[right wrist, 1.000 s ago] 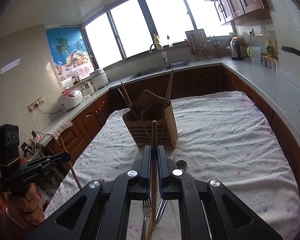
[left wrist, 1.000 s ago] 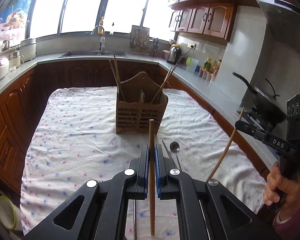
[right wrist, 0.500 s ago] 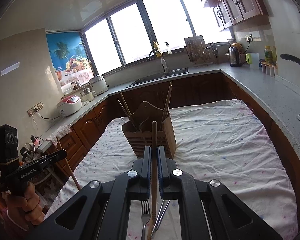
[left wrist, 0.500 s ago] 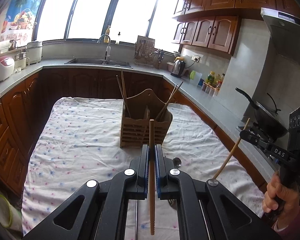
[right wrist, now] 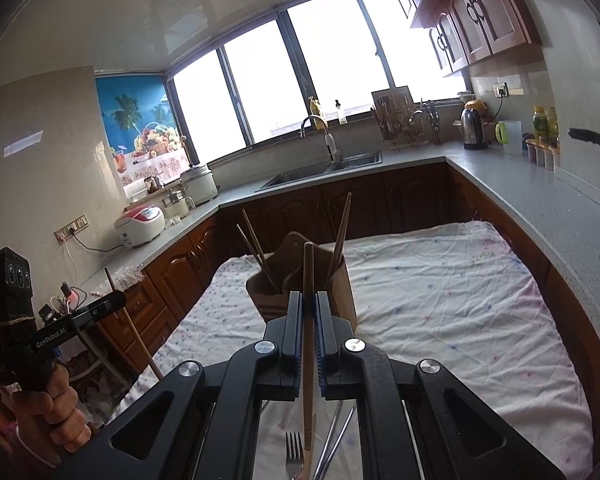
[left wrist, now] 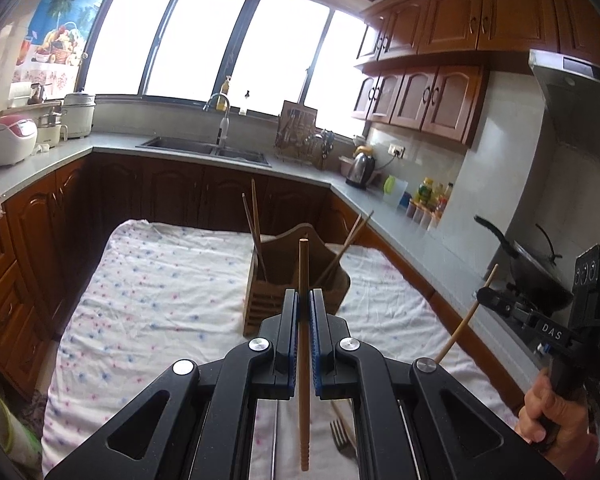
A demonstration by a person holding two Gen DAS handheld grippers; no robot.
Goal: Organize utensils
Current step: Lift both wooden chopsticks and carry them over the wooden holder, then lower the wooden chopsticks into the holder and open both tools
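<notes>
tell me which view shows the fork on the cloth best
The right wrist view: the fork lies below the jaws with its tines fully visible and pointing away from the camera, beside a chopstick and metal handles. In the left wrist view the fork shows only partly, its tines peeking out beside the gripper body.
</notes>
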